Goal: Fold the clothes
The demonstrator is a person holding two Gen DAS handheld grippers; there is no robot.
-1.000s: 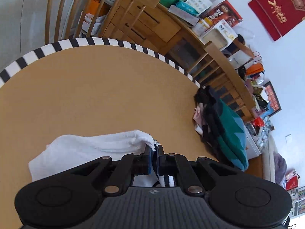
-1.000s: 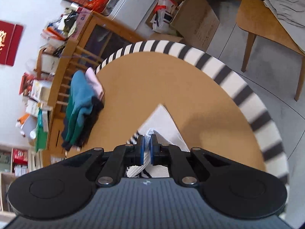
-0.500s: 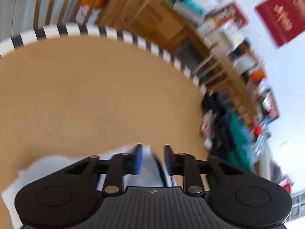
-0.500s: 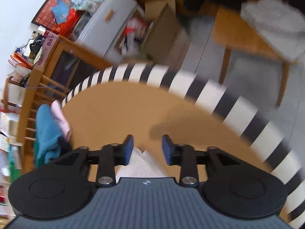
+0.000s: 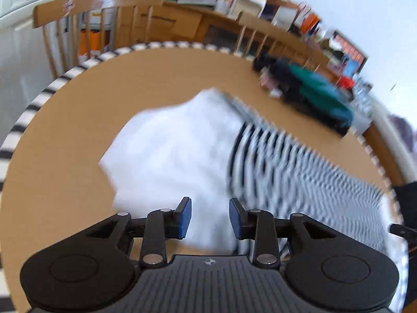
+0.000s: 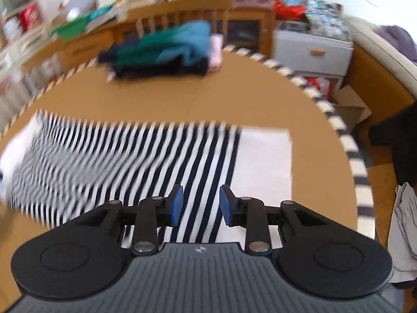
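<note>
A garment lies spread flat on the round wooden table (image 5: 78,130); it is white (image 5: 177,151) at both ends with a black-and-white striped middle (image 5: 299,161). My left gripper (image 5: 209,208) hovers over one white end. Its jaws are opening, with nothing pinched between the blue pads. In the right wrist view my right gripper (image 6: 200,198) hangs above the stripes (image 6: 130,151), beside the other white end (image 6: 263,161). Its jaws stand apart and are closing slightly, with no cloth between them. Both views are blurred by motion.
A pile of folded clothes (image 6: 166,49) in teal, black and pink sits at the table's far edge (image 6: 338,135), which has a striped rim. Wooden chairs (image 5: 99,13) and cluttered shelves stand behind. A grey cloth (image 6: 404,229) hangs at the right, and a cardboard box (image 6: 349,107) lies on the floor.
Both grippers were shut on the garment's edge; both have let go and pulled back. Both wrists rolled, so the garment now shows spread out below them.
</note>
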